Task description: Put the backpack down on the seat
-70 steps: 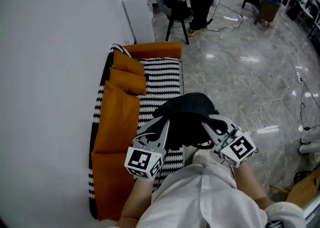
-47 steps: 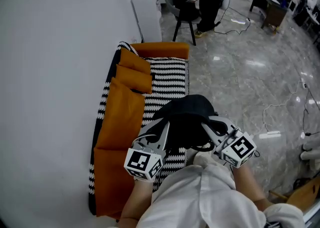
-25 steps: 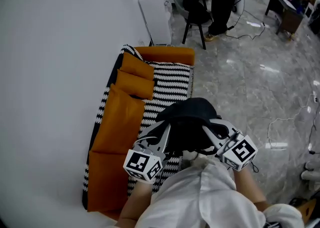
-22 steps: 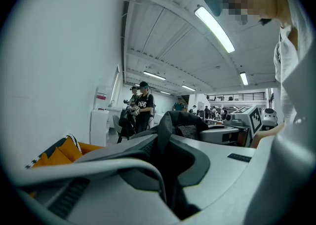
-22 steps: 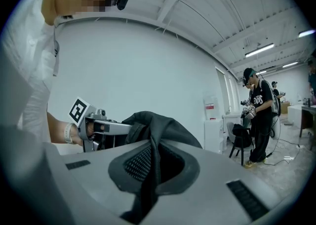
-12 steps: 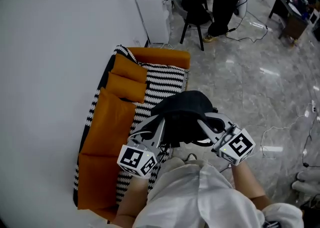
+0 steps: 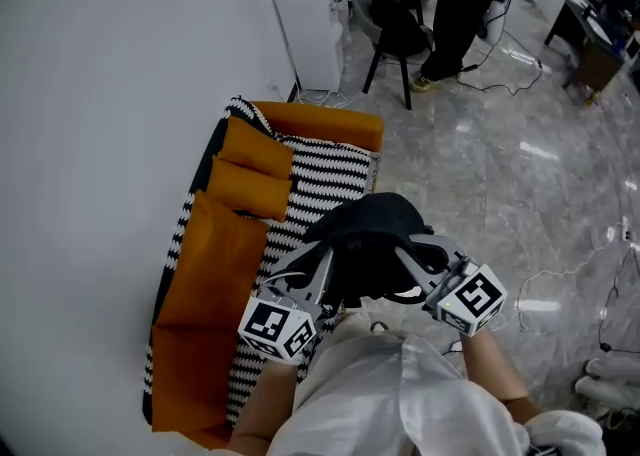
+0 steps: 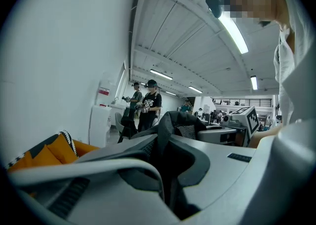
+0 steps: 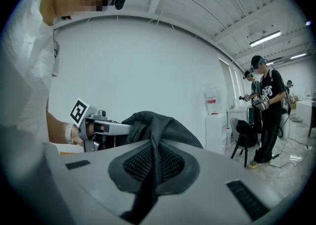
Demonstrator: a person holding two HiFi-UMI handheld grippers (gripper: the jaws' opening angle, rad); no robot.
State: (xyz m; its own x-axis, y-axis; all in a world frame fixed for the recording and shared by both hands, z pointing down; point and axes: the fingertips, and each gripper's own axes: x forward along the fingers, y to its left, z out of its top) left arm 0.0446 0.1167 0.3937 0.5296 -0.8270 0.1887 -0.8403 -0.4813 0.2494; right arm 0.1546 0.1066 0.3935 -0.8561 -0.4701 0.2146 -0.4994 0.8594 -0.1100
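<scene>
Held the left gripper point(image 7: 326, 252) at seven o'clock of the head view and the right gripper point(image 7: 402, 252) at five o'clock, both level before the chest. Aimed each toward twelve o'clock, tips leaning in toward one another. Clamped both pairs of jaws tight on dark fabric of the backpack point(image 7: 372, 234), one at either side. Reached the bare left forearm point(image 7: 262, 402) and right forearm point(image 7: 495, 369) up from six o'clock. Wrapped the left hand point(image 9: 74, 131) round its handle.

Right gripper point(image 9: 154, 165) at lower centre, jaws closed on a fold of the black backpack point(image 9: 163, 123), left gripper point(image 9: 121, 129) reached it at centre left, person in black point(image 9: 269, 115) stood far right.
</scene>
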